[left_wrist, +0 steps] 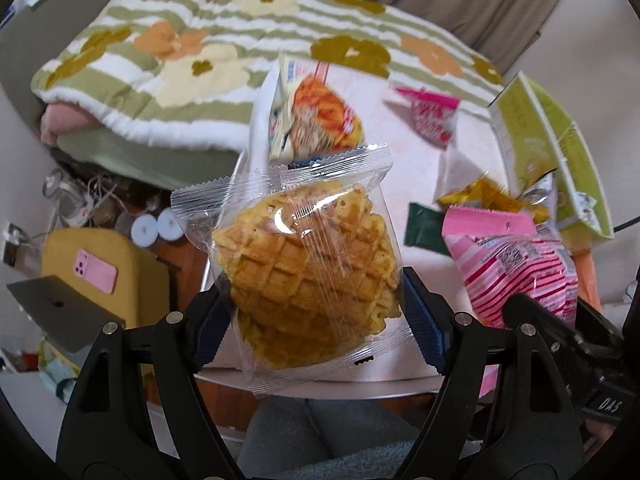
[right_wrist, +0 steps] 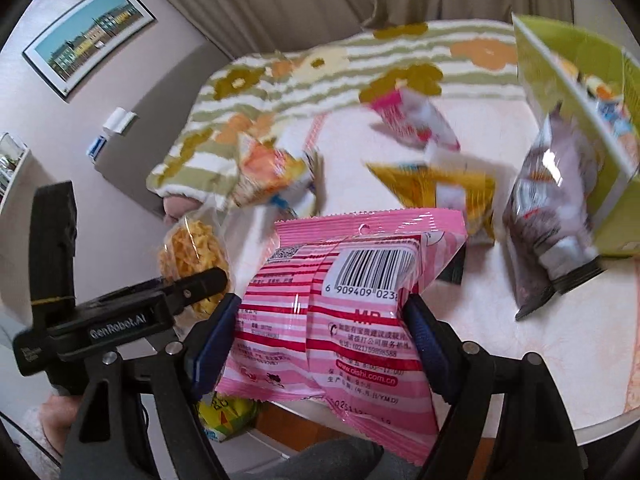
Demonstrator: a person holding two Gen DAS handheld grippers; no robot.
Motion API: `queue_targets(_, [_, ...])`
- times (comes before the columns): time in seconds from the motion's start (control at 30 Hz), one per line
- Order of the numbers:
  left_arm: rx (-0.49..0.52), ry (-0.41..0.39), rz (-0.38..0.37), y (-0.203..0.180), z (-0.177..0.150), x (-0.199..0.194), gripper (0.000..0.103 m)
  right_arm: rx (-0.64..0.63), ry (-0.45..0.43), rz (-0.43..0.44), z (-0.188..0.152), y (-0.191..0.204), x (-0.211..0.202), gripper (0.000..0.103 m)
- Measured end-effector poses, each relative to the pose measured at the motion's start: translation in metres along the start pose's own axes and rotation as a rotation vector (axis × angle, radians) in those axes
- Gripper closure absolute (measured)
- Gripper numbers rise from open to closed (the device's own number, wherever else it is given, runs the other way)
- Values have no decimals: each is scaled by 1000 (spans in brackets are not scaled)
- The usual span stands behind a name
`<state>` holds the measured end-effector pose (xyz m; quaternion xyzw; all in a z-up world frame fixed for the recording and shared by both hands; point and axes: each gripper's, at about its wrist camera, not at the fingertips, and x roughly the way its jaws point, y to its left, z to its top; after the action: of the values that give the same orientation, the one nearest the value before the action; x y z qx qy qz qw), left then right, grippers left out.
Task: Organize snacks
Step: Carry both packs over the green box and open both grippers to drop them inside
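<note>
A clear packet of golden waffles (left_wrist: 312, 264) hangs above the near edge of the pale table (left_wrist: 412, 168), with my left gripper (left_wrist: 316, 312) shut on its lower half. To its right is a pink striped snack bag (left_wrist: 516, 264). In the right wrist view that same pink bag (right_wrist: 332, 312), barcode side up, is pinched between the blue pads of my right gripper (right_wrist: 320, 320) and is off the table. The waffle packet (right_wrist: 196, 256) shows there at the left. A lime-green open box (right_wrist: 576, 92) stands at the table's far right.
Loose on the table lie an orange-printed packet (left_wrist: 316, 116), a small pink packet (left_wrist: 432, 116), a yellow packet (right_wrist: 440, 188) and a dark green one (left_wrist: 424, 228). A dark bag (right_wrist: 548, 216) leans on the box. A flowered blanket (left_wrist: 180, 60) lies behind; a pink phone (left_wrist: 96, 276) at left.
</note>
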<state>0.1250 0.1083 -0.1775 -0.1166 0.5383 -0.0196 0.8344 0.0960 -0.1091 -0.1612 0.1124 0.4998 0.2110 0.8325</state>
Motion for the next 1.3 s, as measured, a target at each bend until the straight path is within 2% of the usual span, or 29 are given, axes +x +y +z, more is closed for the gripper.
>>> queue_targets(0.2, [48, -77, -48, -9, 14, -35, 27, 1, -83, -24, 17, 10, -30, 25])
queue_targets(0.37, [109, -107, -89, -26, 26, -49, 27, 20, -142, -57, 27, 10, -54, 25])
queue_targets(0.57, [153, -138, -106, -62, 43, -60, 27, 38, -219, -73, 40, -16, -91, 25])
queue_targets(0.8, [176, -190, -132, -138, 63, -61, 27, 37, -278, -89, 63, -84, -134, 25])
queue_targets(1.0, [159, -215, -167, -225, 79, -48, 27, 18, -285, -113, 91, -158, -173, 25])
queue_targets(1.13, [155, -196, -202, -280, 88, -33, 27, 26, -271, -127, 109, -205, -191, 25])
queue_targets(1.3, [212, -140, -213, -340, 100, -8, 27, 49, -260, -144, 125, -250, -198, 25])
